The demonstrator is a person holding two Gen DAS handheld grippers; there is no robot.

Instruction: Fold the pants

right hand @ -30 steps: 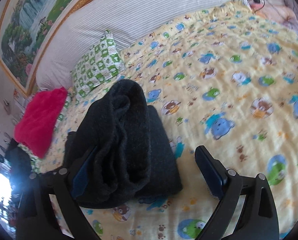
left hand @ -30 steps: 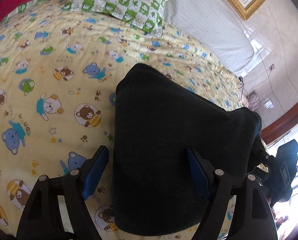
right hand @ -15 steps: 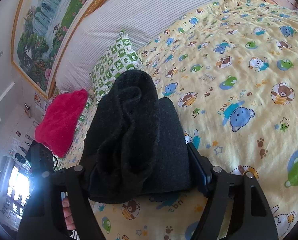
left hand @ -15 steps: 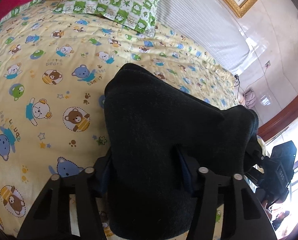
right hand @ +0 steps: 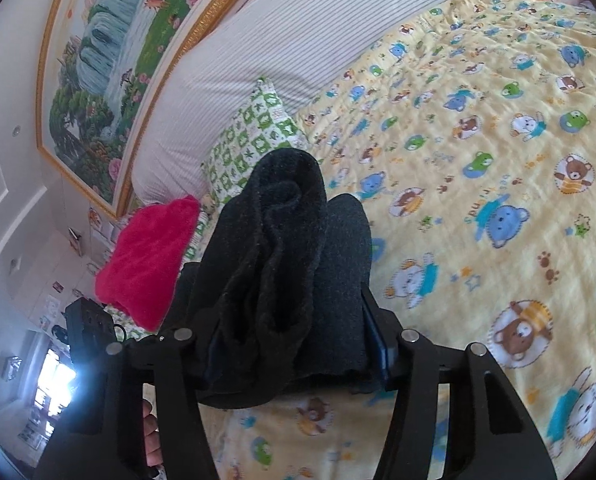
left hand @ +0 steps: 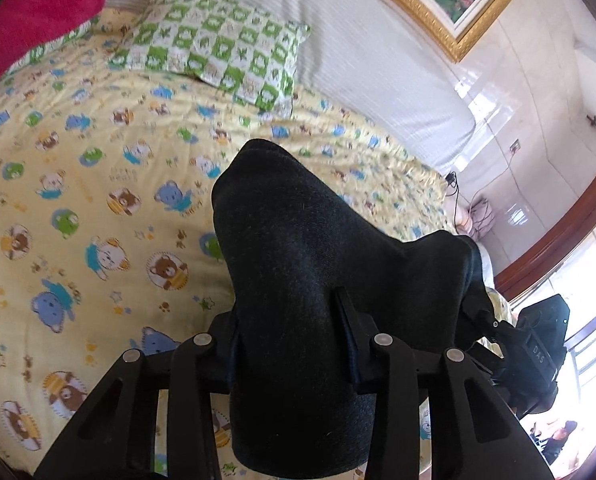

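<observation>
Bed: yellow bear-print quilt [left hand: 98, 208], green checked pillow [left hand: 218, 48] by the headboard.
Pants [left hand: 309, 280]: dark folded bundle (thick), held between both grippers above the quilt.
Left gripper [left hand: 290, 344]: clamped on pants.
Right gripper [right hand: 294, 344]: clamped on pants.

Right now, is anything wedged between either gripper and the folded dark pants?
Nothing visible. The left gripper and the right gripper are each clamped directly on the folded dark knit pants, fabric filling both gaps. Only the yellow bear-print bedspread lies beneath.
</observation>
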